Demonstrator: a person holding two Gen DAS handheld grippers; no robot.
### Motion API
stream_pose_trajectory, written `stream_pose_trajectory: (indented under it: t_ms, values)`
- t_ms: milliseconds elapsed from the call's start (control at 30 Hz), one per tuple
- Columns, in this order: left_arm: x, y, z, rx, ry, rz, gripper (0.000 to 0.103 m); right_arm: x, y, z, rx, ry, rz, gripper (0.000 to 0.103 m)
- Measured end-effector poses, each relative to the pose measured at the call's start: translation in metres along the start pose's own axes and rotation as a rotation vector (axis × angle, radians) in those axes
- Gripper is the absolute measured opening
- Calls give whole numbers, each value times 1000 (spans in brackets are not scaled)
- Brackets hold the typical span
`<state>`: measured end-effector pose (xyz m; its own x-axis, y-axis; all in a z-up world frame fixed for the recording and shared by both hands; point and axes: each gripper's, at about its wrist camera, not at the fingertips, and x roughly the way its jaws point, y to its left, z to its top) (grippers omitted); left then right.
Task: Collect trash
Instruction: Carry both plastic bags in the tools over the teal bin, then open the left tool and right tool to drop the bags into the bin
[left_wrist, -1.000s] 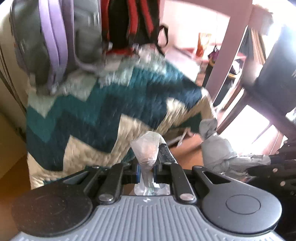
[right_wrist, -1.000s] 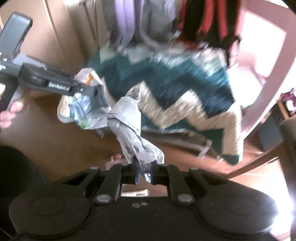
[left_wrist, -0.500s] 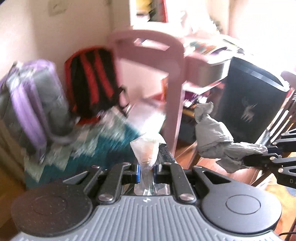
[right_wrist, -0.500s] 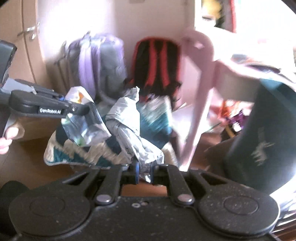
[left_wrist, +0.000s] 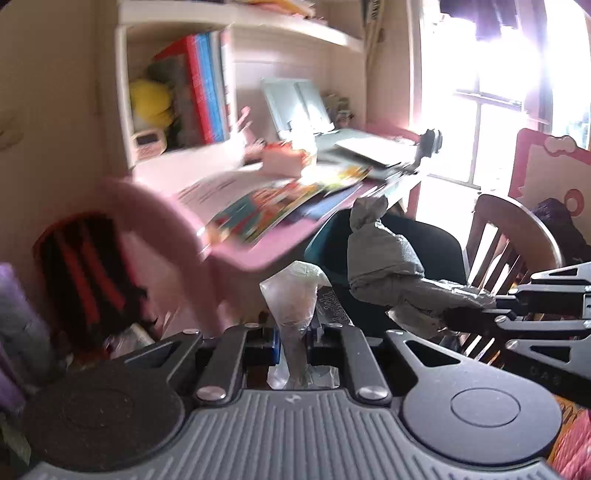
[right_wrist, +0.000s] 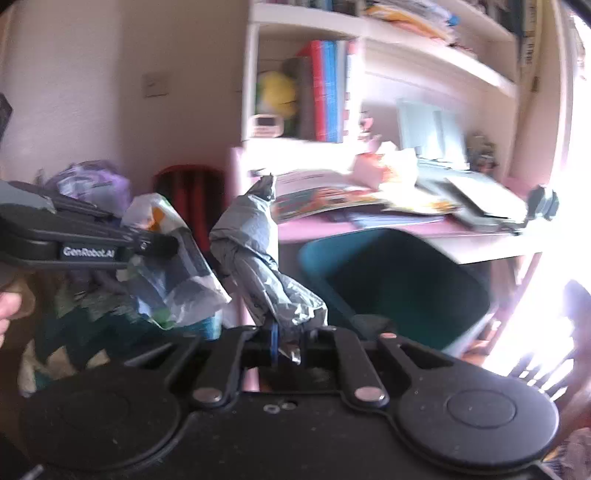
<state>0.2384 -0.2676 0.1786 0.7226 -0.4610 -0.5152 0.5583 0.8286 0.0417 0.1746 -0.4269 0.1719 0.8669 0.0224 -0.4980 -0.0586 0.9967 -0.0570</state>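
My left gripper (left_wrist: 293, 338) is shut on a crumpled clear plastic wrapper (left_wrist: 293, 299), held up in the air; it also shows in the right wrist view (right_wrist: 166, 258) at the left. My right gripper (right_wrist: 290, 339) is shut on a twisted grey plastic bag (right_wrist: 251, 251); that bag also shows in the left wrist view (left_wrist: 384, 266), right of the wrapper. A dark teal trash bin (right_wrist: 391, 284) stands open under the pink desk, ahead and right of both grippers; its rim shows in the left wrist view (left_wrist: 428, 243).
A pink desk (right_wrist: 369, 225) covered with books and papers is above the bin. A wooden chair (left_wrist: 513, 236) stands right. A red-black backpack (left_wrist: 81, 273) and a purple bag (right_wrist: 88, 184) sit left. Shelves with books are behind.
Both grippers have swung up and right, away from the zigzag blanket and backpacks toward the desk and the teal bin. Both keep hold of their trash.
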Motion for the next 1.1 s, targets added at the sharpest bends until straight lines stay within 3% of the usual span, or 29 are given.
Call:
stream_pose_trajectory:
  t_ms: [467,833,1100]
  values:
    - [98,-86,75,95,-1,-25,12,42,-88,14,1,106,-187,9]
    - [177,-100,72,123,110,15,12,99,-105,14,-23,185,-220,9]
    - [214,-94,55,125,220,19,12,134,-103,4,-43,284,-176,11]
